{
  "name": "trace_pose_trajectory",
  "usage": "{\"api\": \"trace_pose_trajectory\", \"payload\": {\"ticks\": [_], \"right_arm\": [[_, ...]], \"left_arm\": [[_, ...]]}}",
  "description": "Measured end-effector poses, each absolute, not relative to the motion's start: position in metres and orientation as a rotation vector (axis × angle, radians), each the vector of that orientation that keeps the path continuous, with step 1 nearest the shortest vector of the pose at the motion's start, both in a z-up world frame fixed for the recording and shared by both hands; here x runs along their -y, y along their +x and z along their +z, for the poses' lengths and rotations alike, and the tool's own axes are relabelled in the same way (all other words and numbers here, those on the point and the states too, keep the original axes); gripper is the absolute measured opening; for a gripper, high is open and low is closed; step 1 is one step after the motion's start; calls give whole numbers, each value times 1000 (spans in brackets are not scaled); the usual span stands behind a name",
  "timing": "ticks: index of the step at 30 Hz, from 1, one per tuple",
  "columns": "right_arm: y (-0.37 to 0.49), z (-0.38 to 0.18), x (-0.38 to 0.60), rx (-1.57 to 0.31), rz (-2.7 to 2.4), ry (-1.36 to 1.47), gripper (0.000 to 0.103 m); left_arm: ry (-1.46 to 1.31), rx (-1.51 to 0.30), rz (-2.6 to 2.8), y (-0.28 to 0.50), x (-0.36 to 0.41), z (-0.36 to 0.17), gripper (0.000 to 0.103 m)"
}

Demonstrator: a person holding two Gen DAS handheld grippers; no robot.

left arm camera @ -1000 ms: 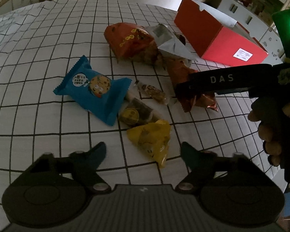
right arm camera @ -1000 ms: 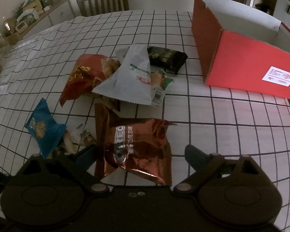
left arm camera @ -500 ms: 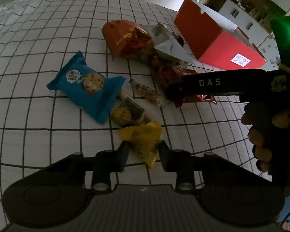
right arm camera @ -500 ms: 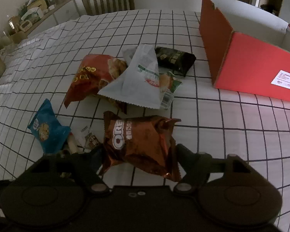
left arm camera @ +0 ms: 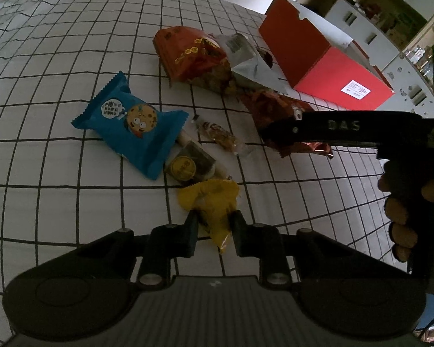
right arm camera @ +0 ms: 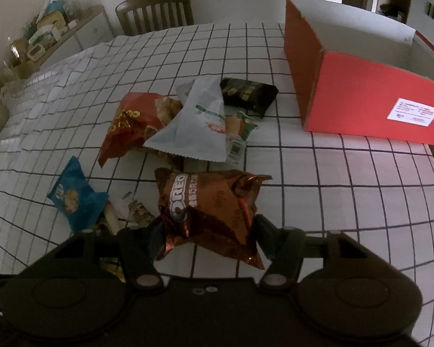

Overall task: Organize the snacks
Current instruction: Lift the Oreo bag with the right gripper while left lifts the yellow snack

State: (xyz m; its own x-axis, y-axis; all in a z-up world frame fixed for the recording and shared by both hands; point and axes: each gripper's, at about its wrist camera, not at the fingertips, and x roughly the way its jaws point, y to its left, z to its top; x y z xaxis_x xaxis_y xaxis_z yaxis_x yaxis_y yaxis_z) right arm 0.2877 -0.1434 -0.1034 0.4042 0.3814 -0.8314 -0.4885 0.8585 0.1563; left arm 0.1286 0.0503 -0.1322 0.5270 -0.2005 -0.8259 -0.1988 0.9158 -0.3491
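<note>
Here, a table under a checked cloth [right arm camera: 332, 173] is seen, with an open red box [right arm camera: 361, 104] standing at its far right, well apart from the loose snacks in the middle. The coming move is judged to turn on that box: it lies ahead and to the right of both grippers, and the right hand is the nearer one. In the pile, a red bag [right arm camera: 133, 118], a white bag [right arm camera: 199, 127] and a black packet [right arm camera: 246, 94] are overlapped; a blue cookie pack [left arm camera: 130, 127] lies further left. The copper Oreo bag [right arm camera: 211, 211] is pinched at its near end by the right gripper [right arm camera: 207, 231], its long axis running away from the jaws toward the pile, and it appears raised off the cloth. The small yellow packet [left arm camera: 211, 202] is clamped at its near end by the left gripper [left arm camera: 212, 228], whose jaws are drawn close together on it; whether it is clear of the cloth cannot be told. Both grippers are held low and roughly level, pointing forward, with the right hand [left arm camera: 405, 202] seen beside the left.
</note>
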Motion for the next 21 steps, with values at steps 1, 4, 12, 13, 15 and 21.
{"api": "trace_pose_trajectory", "payload": {"ticks": [1, 4, 12, 13, 15, 21], "right_arm": [[286, -102, 145, -1013, 554, -112, 62], [280, -98, 152, -1011, 554, -93, 62], [264, -85, 170, -999, 560, -68, 62], [261, -83, 172, -997, 557, -69, 62], [257, -80, 177, -996, 557, -63, 62], [247, -64, 188, -962, 552, -65, 62]], "left_arm": [[-433, -1027, -1, 128, -51, -132, 22], [-448, -1028, -10, 127, -53, -130, 21], [-475, -1036, -23, 124, -57, -123, 21], [-481, -1034, -25, 123, -58, -121, 21], [-486, -1028, -28, 122, -60, -117, 21], [-499, -1006, -41, 123, -61, -100, 21]]}}
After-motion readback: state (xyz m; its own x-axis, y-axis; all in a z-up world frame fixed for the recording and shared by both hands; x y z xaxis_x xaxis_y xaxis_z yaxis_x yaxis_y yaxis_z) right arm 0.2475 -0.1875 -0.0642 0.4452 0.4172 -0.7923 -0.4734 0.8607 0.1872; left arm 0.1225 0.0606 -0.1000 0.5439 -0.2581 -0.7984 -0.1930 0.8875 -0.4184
